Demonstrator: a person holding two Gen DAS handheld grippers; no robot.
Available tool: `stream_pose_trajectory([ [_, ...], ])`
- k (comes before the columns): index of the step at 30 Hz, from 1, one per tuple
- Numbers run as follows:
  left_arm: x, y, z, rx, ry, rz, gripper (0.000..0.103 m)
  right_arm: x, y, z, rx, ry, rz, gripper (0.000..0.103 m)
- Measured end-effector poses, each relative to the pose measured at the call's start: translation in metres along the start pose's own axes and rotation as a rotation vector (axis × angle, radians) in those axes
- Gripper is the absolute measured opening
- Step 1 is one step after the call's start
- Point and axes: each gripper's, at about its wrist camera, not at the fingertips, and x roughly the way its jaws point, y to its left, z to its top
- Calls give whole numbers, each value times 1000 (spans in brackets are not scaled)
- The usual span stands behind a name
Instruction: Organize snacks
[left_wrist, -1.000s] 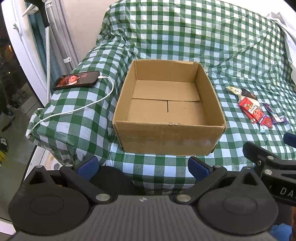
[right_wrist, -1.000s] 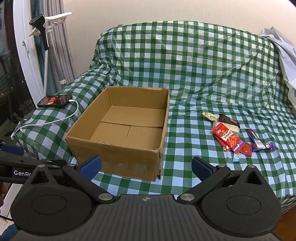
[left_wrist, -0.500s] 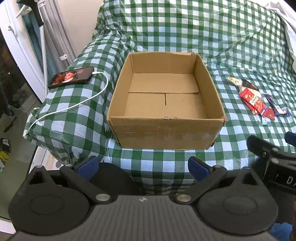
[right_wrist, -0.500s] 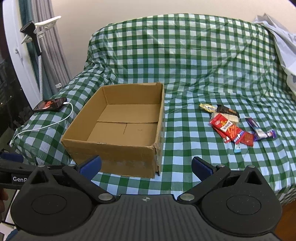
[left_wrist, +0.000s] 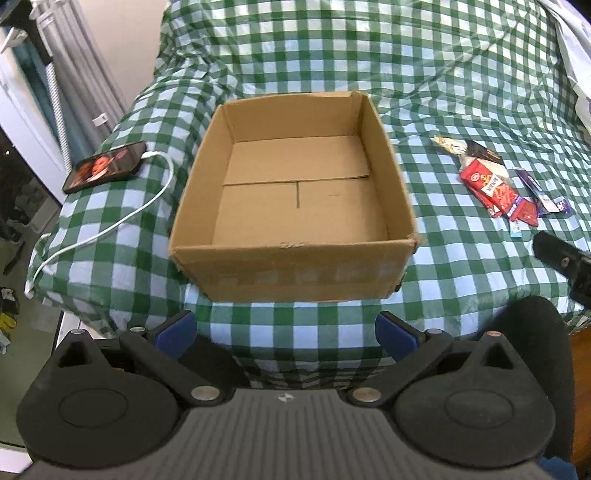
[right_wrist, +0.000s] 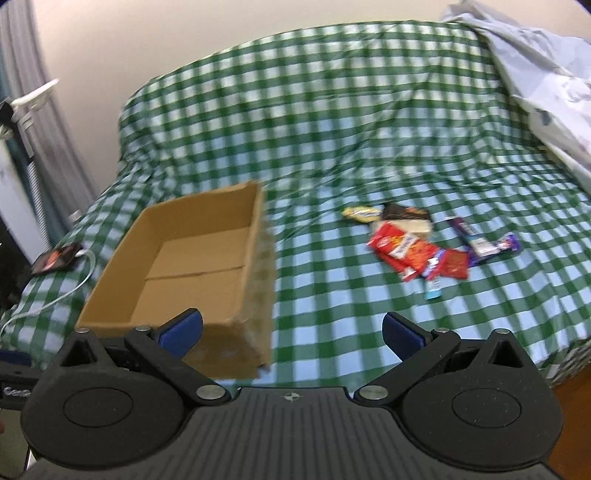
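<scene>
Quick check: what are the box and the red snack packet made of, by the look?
Box: corrugated cardboard by the look, matte brown, with folded bottom flaps and scuffed edges. Red packet: probably thin plastic or foil film, glossy and printed; it lies flat and crinkled. Blur leaves the exact film open.

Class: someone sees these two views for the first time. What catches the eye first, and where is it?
The empty cardboard box sits open on the green checked cover. To its right lies a small heap of snack packets, the red packet brightest. A phone on its white cable rests left of the box.
</scene>
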Motion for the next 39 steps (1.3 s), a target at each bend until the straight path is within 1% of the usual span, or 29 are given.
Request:
stream_pose_trajectory([
  [4,1,-23,13,35,-8,-12,103,3,-30,7,46,-22,-54,103],
  [8,3,-49,30,77,-31,-41,103,7,-62,11,100,-31,-116,103],
  [13,17,-88,58,103,-13,-94,103,14,-100,15,148,-40,-182,103],
  [18,39,-127,93,113,-45,-84,103,32,-144,22,216,-34,-248,103],
  [20,54,-141,108,93,-17,-105,103,45,-161,25,234,-25,-268,103],
  [23,84,-165,132,42,52,-153,103,67,-186,33,255,-16,-300,103],
  [26,115,-197,155,9,94,-183,103,94,-212,43,248,-18,-317,103],
  [31,168,-265,195,18,123,-236,103,143,-247,63,166,-18,-326,103],
  [35,216,-316,220,22,185,-300,103,186,-270,78,106,2,-303,103],
  [37,239,-334,225,25,217,-308,103,210,-278,84,64,23,-285,103],
  [39,261,-346,228,19,248,-294,103,230,-279,87,15,47,-258,103],
])
